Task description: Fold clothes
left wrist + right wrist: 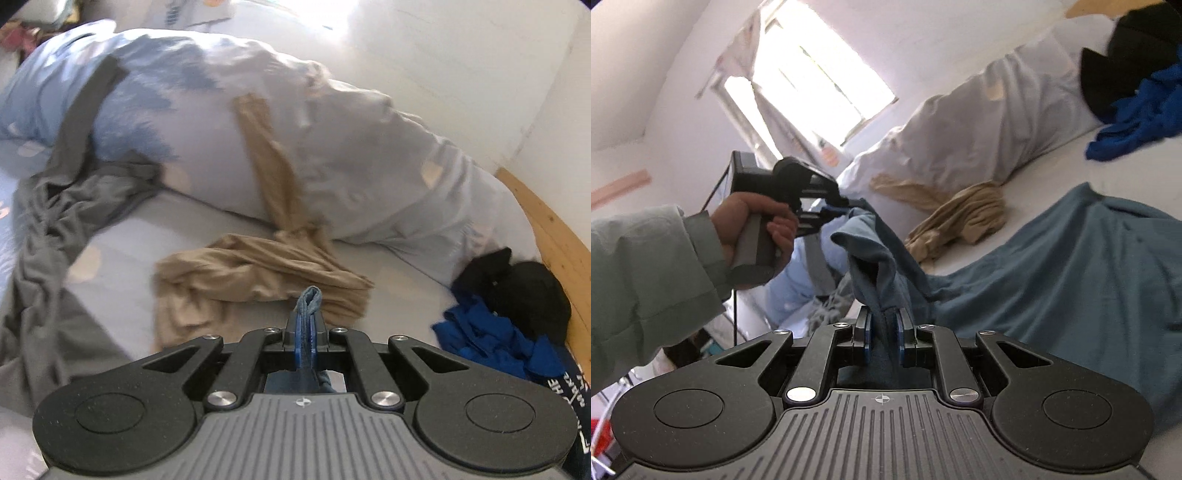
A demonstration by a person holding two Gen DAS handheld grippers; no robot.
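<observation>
Because the teal shirt (pixel 1052 273) is soft, light and limp, it will sag wherever unsupported, so its edges or corners look like the best places to hold. Nearest, the right gripper (pixel 884 328) is clenched on a bunched fold, and the left gripper (pixel 306 325) pinches another bit, raised beside it in the person's hand (pixel 753 229). Beyond, most of the shirt trails onto the bed (pixel 1052 173), near tan clothes (pixel 964 218).

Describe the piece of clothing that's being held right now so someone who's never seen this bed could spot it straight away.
Start at the big white pillow lying across the bed; beside it lies a crumpled tan garment. Next to that is the teal-blue garment, spread over the sheet with one edge lifted. Unlike the tan, grey, black and royal-blue clothes, both the left gripper and right gripper are pinching it.
</observation>
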